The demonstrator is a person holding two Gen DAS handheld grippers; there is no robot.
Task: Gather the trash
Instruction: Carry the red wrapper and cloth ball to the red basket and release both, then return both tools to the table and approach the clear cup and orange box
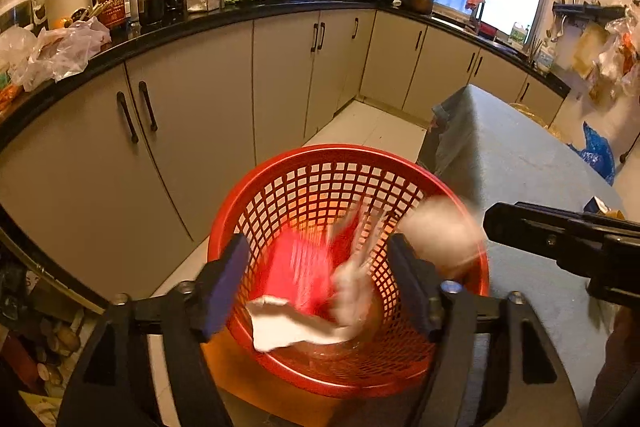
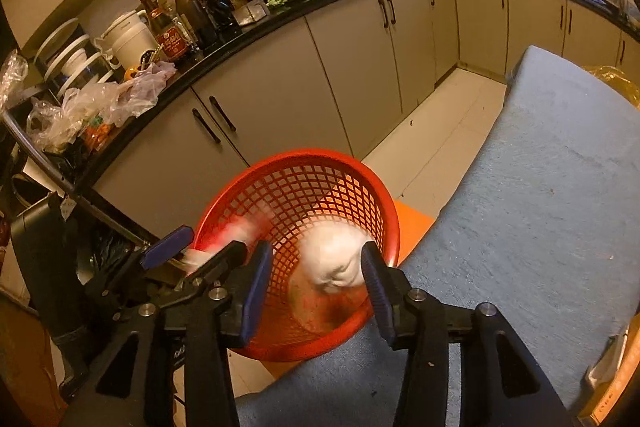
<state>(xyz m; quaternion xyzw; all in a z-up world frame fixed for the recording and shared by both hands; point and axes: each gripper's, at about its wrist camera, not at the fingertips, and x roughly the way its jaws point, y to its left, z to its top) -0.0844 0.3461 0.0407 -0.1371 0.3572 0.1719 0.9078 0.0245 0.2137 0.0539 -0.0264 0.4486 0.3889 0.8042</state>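
Trash fills the lower centre of both views, inside a red basket (image 1: pixel 320 187) that stands beside the blue-covered bench (image 1: pixel 520 155). The left wrist view looks down into the basket and shows a flat white paper (image 1: pixel 288 323) near its bottom, a blurred red wrapper (image 1: pixel 296 267) above it, and a blurred white wad (image 1: pixel 440 231) over the rim at centre right. The left gripper (image 1: pixel 320 283) has its fingers spread wide, grasping nothing. The right gripper (image 1: pixel 560 239) enters this view only as a black bar at right.

The right wrist view shows that gripper (image 2: pixel 316 287) with its fingers released too, the crumpled wad (image 2: pixel 336 259) loose between them, close against the right finger, above the basket (image 2: pixel 312 183). The left gripper's blue finger (image 2: pixel 168 247) shows at lower left. The bench (image 2: pixel 540 187) fills the right of this frame.
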